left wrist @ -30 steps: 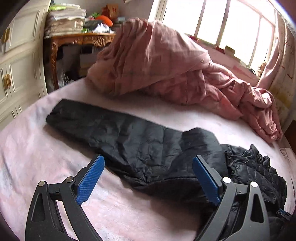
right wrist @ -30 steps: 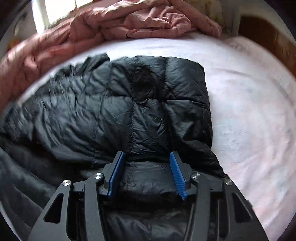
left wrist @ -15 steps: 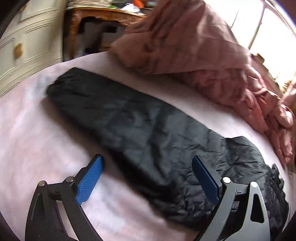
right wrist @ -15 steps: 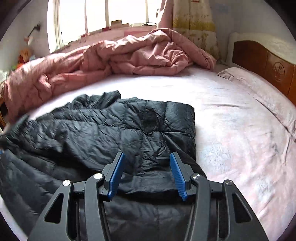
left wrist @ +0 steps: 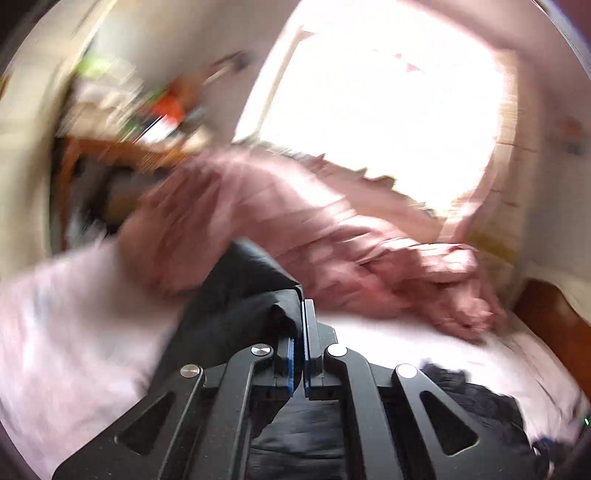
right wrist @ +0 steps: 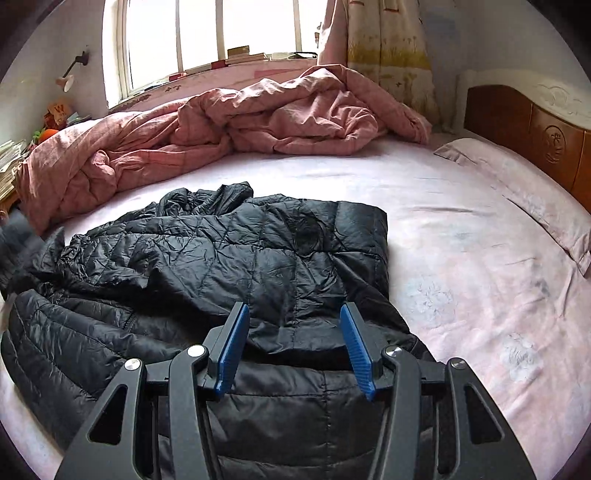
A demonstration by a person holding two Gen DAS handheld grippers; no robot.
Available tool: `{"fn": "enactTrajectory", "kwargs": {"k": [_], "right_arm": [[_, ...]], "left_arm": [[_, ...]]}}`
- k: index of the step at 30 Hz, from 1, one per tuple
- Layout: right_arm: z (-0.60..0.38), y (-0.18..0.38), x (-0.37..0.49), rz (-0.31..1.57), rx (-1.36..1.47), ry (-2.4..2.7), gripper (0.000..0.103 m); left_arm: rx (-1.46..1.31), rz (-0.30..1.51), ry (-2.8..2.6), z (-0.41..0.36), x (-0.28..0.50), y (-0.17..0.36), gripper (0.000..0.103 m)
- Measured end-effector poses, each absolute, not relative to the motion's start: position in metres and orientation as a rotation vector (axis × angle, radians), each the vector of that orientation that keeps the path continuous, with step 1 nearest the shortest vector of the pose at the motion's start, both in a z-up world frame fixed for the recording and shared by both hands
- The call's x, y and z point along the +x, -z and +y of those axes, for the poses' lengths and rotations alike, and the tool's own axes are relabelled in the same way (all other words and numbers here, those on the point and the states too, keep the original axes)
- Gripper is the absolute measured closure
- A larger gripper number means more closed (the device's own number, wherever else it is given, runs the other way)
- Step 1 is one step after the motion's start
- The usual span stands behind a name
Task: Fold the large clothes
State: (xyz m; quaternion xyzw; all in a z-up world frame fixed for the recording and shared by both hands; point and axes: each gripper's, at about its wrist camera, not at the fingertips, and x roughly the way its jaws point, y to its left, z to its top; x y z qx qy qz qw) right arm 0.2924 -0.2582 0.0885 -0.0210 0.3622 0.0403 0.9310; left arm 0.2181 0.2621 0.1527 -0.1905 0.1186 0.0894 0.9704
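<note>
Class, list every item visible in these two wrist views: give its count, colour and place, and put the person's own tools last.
puffer jacket: one, black, spread on the bed, one sleeve lifted
quilt: one, pink, bunched along the bed's window side
bed sheet: one, pale pink, covering the mattress
pillow: one, pale pink, flat by the headboard
headboard: one, brown wood, at the bed's right end
window: one, white frame, behind the quilt
curtain: one, cream, right of the window
left gripper: one, black with blue fingers, shut on the sleeve
right gripper: one, black with blue fingers, open above the jacket
</note>
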Motion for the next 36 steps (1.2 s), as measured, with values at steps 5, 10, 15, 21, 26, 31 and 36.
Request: {"fn": "enactTrajectory", "kwargs": {"k": [5, 10, 15, 21, 26, 31, 36], "right_arm": [[-0.262, -0.089, 0.293, 0.698, -0.093, 0.049, 0.047], [-0.283, -0.091, 0.295, 0.71, -0.023, 0.06, 0.044], [-0.294, -0.093, 0.295, 0.702, -0.02, 0.089, 0.044], [-0.303, -0.096, 0.296, 0.707, 0.026, 0.063, 0.042], [-0.296, -0.092, 0.297, 0.716, 0.016, 0.063, 0.04], [-0.275, -0.108, 0.279, 0.656, 0.018, 0.006, 0.04], [-0.234, -0.12, 0.259, 0.632, 0.003, -0.134, 0.034]], "left_arm": [[-0.336, 0.217, 0.019, 0.177, 0.218, -0.197, 0.101], [-0.286, 0.254, 0.136, 0.092, 0.243, -0.197, 0.101], [-0.303, 0.376, 0.238, 0.034, 0.27, -0.152, 0.1], [-0.227, 0.471, 0.295, 0.003, 0.285, -0.103, 0.081], [-0.185, 0.418, 0.308, 0.014, 0.265, -0.105, 0.009], [-0.261, 0.246, 0.277, 0.065, 0.232, -0.136, 0.003], [-0.328, 0.276, 0.145, 0.123, 0.236, -0.143, 0.002]]}}
